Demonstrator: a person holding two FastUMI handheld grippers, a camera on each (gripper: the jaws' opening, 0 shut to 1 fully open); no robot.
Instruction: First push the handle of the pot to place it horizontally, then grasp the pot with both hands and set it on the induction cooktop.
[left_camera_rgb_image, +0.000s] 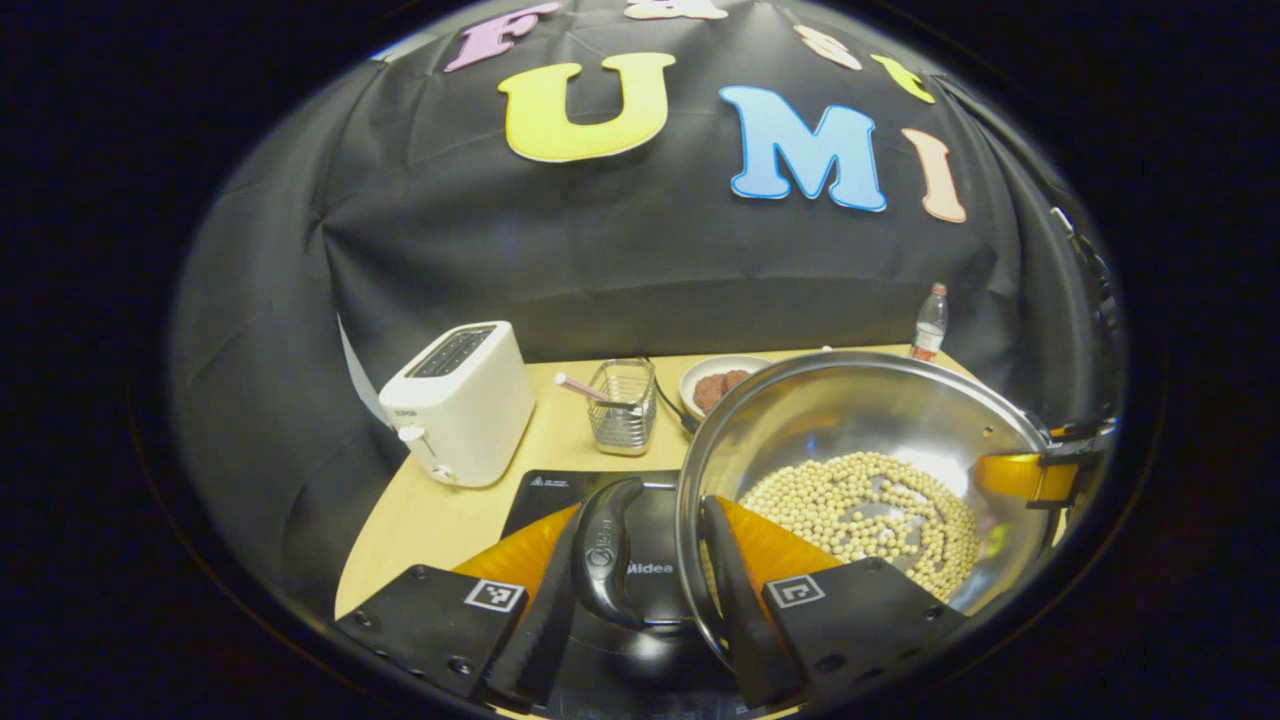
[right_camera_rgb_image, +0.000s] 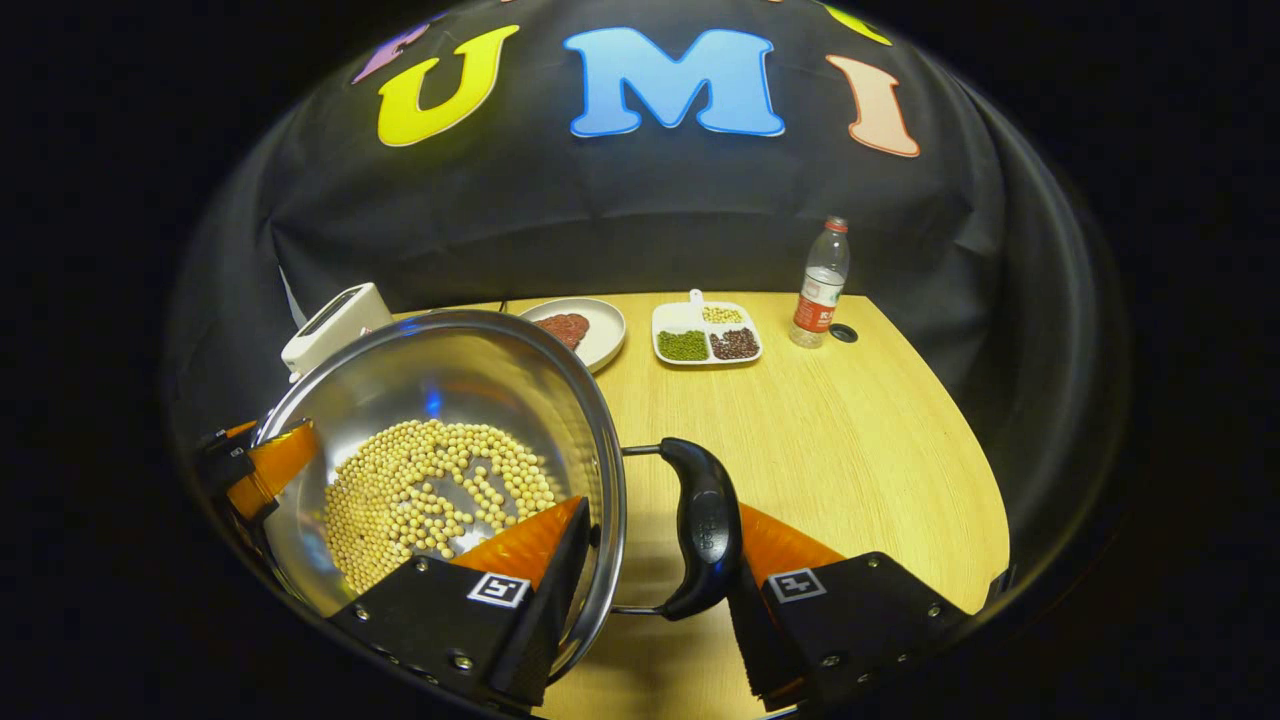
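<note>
Step in hand: two-handed carry. Pot (left_camera_rgb_image: 860, 480) w/ beans is held above the cooktop (left_camera_rgb_image: 640, 560). Left gripper (left_camera_rgb_image: 655, 590) & right gripper (right_camera_rgb_image: 650, 590) jaws are each closed across rim and side handle. Next, probably: pot lowered level onto cooktop, then released.

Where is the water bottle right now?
In the right gripper view the water bottle stands upright at the wooden table's far right edge, just right of the divided bean tray, against the booth's wall.
</note>
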